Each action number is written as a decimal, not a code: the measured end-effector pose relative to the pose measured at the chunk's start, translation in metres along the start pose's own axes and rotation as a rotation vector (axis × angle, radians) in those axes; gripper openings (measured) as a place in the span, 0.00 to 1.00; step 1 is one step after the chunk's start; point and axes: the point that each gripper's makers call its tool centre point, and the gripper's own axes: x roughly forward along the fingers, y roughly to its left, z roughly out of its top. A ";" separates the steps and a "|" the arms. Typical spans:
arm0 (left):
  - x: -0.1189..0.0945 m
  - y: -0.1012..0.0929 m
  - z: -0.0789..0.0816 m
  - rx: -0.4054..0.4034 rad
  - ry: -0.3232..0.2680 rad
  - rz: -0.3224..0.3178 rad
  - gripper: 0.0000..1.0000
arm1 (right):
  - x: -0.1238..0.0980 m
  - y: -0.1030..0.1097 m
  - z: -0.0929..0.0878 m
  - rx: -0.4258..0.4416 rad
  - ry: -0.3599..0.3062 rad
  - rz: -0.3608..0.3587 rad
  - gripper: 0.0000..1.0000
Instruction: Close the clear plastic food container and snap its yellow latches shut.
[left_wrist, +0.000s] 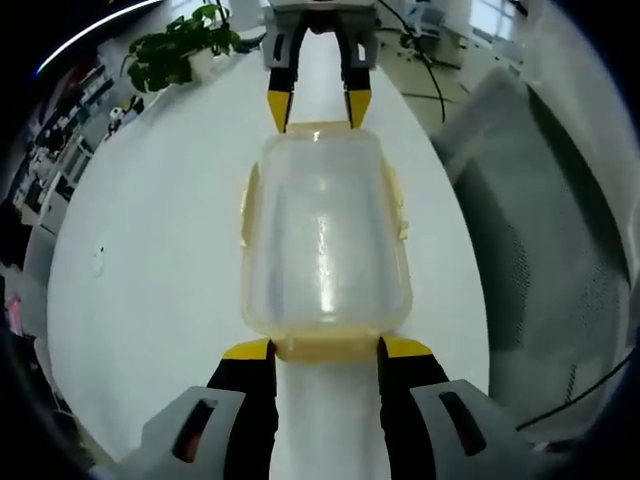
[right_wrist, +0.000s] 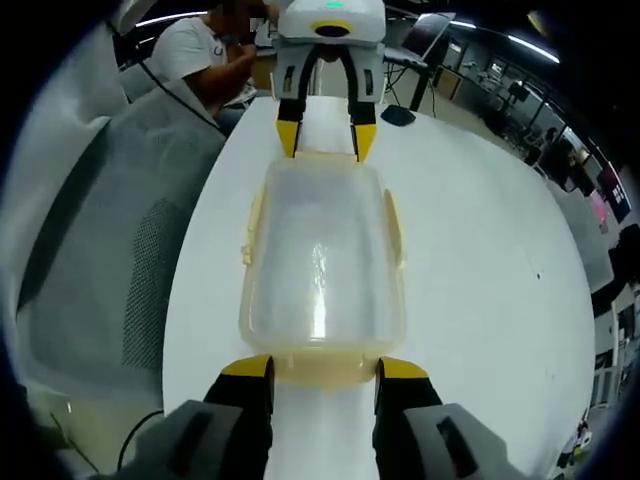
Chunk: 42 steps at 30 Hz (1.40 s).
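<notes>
The clear plastic food container (left_wrist: 325, 240) (right_wrist: 325, 260) lies lengthwise on the white table (left_wrist: 150, 280), its lid on top and pale yellow latches (left_wrist: 249, 208) (right_wrist: 394, 228) along its sides. In the left gripper view my left gripper (left_wrist: 327, 348) is open at the near end, its yellow-tipped jaws on either side of the end latch (left_wrist: 326, 349). My right gripper (left_wrist: 318, 110) faces it at the far end, also open. In the right gripper view my right gripper (right_wrist: 325, 368) brackets the near end latch (right_wrist: 325, 370), and the left gripper (right_wrist: 327, 140) stands opposite.
A grey mesh chair (left_wrist: 540, 230) (right_wrist: 110, 230) stands close along one long side of the table. A potted plant (left_wrist: 185, 50) sits at the table's far end. A person in a white shirt (right_wrist: 200, 50) sits beyond the other end. A cable (left_wrist: 425, 70) trails there.
</notes>
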 end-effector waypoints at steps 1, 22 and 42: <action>0.000 0.000 0.000 0.002 -0.001 0.002 0.37 | 0.000 0.000 0.000 -0.001 0.001 0.001 0.38; -0.017 -0.005 -0.007 -0.205 -0.094 0.020 0.45 | -0.029 -0.005 -0.001 0.156 -0.030 -0.054 0.34; -0.017 0.004 0.007 -0.920 -0.298 0.056 0.43 | -0.020 -0.009 0.006 0.773 -0.171 -0.116 0.25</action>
